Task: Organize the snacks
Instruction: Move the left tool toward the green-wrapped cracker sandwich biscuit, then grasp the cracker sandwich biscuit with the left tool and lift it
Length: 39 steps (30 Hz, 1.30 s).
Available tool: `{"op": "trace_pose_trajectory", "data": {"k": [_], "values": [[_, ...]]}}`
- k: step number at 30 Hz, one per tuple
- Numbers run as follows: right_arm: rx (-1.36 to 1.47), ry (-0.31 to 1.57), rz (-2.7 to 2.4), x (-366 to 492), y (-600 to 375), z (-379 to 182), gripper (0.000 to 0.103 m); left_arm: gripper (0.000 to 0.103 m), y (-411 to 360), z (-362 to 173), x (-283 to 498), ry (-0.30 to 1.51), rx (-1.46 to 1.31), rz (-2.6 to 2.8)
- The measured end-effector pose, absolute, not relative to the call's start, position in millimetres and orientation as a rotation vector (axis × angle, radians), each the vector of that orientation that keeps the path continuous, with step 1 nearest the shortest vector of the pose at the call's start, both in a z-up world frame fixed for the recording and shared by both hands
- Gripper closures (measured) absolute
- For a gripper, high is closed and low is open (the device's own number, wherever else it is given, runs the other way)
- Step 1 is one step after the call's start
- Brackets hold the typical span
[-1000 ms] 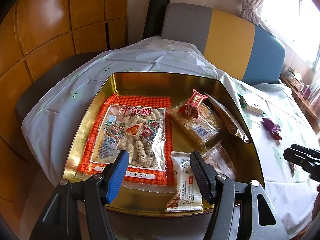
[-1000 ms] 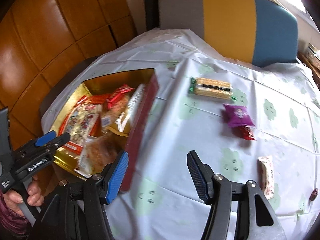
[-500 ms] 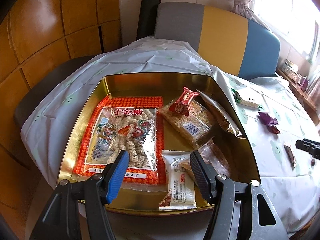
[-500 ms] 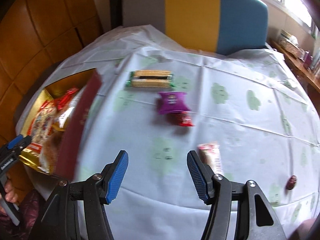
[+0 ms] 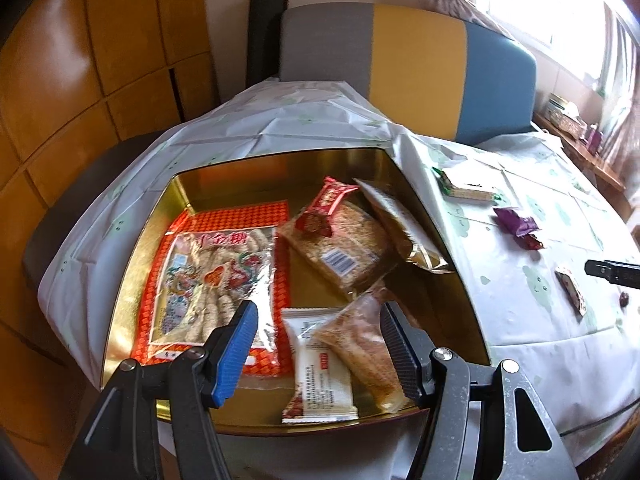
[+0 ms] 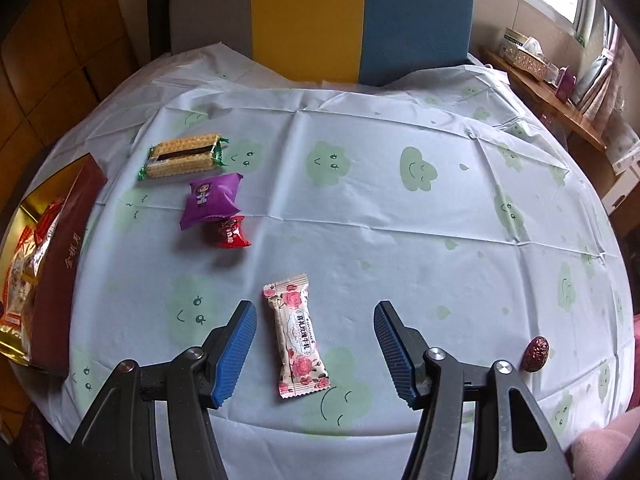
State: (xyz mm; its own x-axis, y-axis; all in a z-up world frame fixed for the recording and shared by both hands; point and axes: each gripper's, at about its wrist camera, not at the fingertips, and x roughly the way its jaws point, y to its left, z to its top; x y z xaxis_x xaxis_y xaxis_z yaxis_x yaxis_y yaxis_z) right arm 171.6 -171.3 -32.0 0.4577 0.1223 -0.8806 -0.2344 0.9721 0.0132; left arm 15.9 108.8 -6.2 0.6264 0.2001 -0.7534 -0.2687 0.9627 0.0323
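Observation:
A gold tin [image 5: 132, 256] holds several snack packs, among them a big red-orange bag [image 5: 218, 280] and a white bar [image 5: 318, 376]. My left gripper [image 5: 316, 344] is open and empty above the tin's near edge. On the tablecloth lie a rose-print bar [image 6: 298, 338], a purple pack [image 6: 210, 200], a red candy [image 6: 230, 232], a wafer pack [image 6: 182, 158] and a dark red date [image 6: 537, 354]. My right gripper [image 6: 314, 350] is open and empty, its fingers either side of the rose-print bar. The tin's dark red wall [image 6: 60, 276] shows at the left.
A grey, yellow and blue chair [image 6: 320, 16] stands behind the table. Wooden panels [image 5: 80, 60] line the left wall. A wooden shelf with a tissue box [image 6: 524, 56] runs along the right. The right gripper's tip [image 5: 612, 272] shows at the right edge of the left wrist view.
My right gripper has swung right, from over the tin's edge to over the rose-print bar. My left gripper has drawn back a little over the tin. Both stay open.

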Motion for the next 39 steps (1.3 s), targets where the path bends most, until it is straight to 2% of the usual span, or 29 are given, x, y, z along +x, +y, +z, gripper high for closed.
{"op": "trace_pose_trajectory", "data": {"k": [14, 21, 23, 31, 34, 39], "values": [[-0.029, 1.111, 0.183, 175.3, -186.2, -31.6, 0.041, 0.039, 64.7, 12.8, 65.4, 0.890, 0.047, 0.136], [-0.016, 1.089, 0.220, 173.2, -182.9, -24.0, 0.041, 0.038, 30.3, 22.0, 118.2, 0.915, 0.275, 0.010], [-0.003, 1.084, 0.224, 173.2, -183.8, -22.0, 0.041, 0.034, 24.0, 19.7, 134.0, 0.933, 0.312, -0.022], [0.028, 1.071, 0.239, 172.8, -186.2, -16.9, 0.041, 0.034, -6.7, -4.6, 202.9, 0.990, 0.447, -0.117], [0.024, 1.070, 0.249, 172.7, -184.5, -16.5, 0.041, 0.025, -17.8, -15.6, 224.4, 1.009, 0.486, -0.141], [0.042, 1.089, 0.261, 175.9, -185.2, -19.2, 0.041, 0.024, -33.4, -35.4, 256.0, 1.031, 0.579, -0.182]]}}
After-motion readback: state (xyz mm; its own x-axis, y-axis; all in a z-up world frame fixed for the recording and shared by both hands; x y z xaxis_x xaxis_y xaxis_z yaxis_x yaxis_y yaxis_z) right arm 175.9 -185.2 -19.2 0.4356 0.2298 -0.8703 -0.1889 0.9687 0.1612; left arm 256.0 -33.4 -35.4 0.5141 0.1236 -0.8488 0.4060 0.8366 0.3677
